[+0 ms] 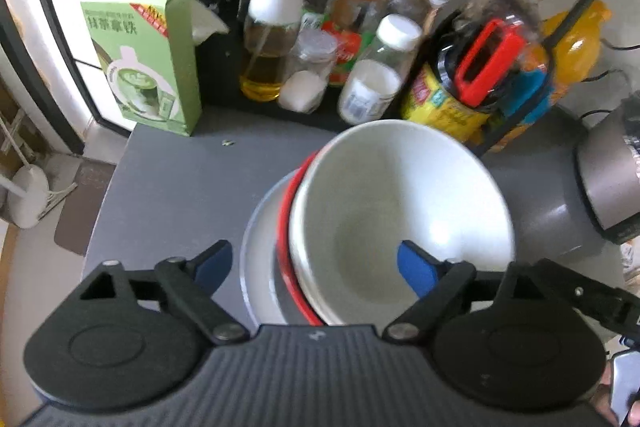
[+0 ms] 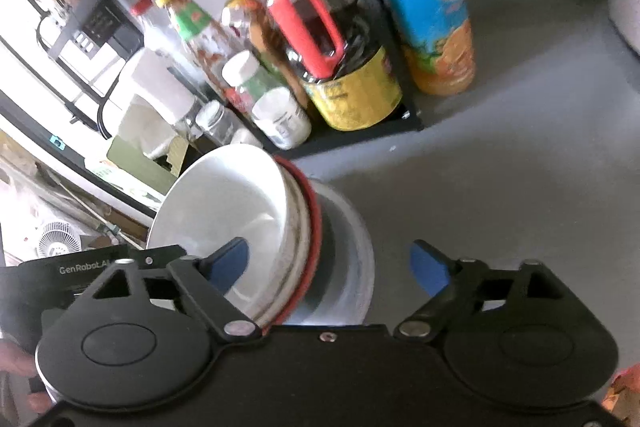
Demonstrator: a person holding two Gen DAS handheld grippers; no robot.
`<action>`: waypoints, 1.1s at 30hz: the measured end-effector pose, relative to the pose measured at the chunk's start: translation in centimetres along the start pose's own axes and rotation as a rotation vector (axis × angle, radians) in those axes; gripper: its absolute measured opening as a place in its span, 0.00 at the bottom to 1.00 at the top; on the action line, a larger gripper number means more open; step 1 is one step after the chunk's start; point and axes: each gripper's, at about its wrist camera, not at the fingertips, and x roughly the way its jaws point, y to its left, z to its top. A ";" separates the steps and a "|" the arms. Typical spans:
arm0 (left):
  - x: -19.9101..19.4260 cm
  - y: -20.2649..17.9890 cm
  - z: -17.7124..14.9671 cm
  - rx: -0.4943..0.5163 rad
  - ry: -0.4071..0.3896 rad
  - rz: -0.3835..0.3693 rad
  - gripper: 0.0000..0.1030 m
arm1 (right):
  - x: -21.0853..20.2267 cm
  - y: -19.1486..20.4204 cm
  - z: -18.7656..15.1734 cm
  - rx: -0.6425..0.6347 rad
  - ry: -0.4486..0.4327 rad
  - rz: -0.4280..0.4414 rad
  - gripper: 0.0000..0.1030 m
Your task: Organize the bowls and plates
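while both sets of tongs stand spread wide and grip nothing, the stack of dishes sits on the grey counter [image 1: 168, 187] between them. the left gripper [image 1: 316, 263] has its blue-tipped fingers [image 1: 416, 267] apart, with the right finger reaching over the inside of the white bowl [image 1: 396, 211] and the left finger out over bare counter beside the stack. whether that finger touches the bowl cannot be told. under the white bowl lies a red-rimmed bowl [image 1: 292, 259], and under that a pale plate [image 1: 256, 259]. the right gripper [image 2: 332, 263] is likewise released, its left finger in front of the white bowl's [image 2: 224, 211] hollow, its right finger over bare counter. ahead of both tongs stands a black rack [image 2: 360, 135] crowded with bottles, among them a dark sauce jug [image 2: 336, 67] with a red handle. just right of the rack stands an orange drink bottle [image 2: 424, 7]. far left of the left tongs stands a green carton [image 1: 148, 63].
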 end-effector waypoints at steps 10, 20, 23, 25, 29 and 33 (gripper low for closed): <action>-6.0 -5.6 -5.2 -0.001 -0.162 0.028 1.00 | -8.2 -6.1 -2.3 0.009 -0.071 0.003 1.00; -11.4 -10.8 -11.7 -0.001 -0.244 0.024 1.00 | -15.1 -11.2 -6.6 0.000 -0.126 -0.008 1.00; -12.9 -11.7 -13.8 0.007 -0.265 0.025 1.00 | -17.3 -12.3 -7.6 -0.002 -0.171 -0.019 1.00; -13.9 -12.2 -15.1 0.003 -0.276 0.021 1.00 | -18.7 -12.7 -8.2 -0.007 -0.185 -0.017 1.00; -15.3 -13.1 -16.8 0.011 -0.289 0.019 1.00 | -21.6 -12.9 -9.1 -0.038 -0.215 -0.019 1.00; -17.1 -14.1 -18.2 0.031 -0.311 0.019 1.00 | -23.9 -12.9 -9.9 -0.052 -0.239 -0.031 1.00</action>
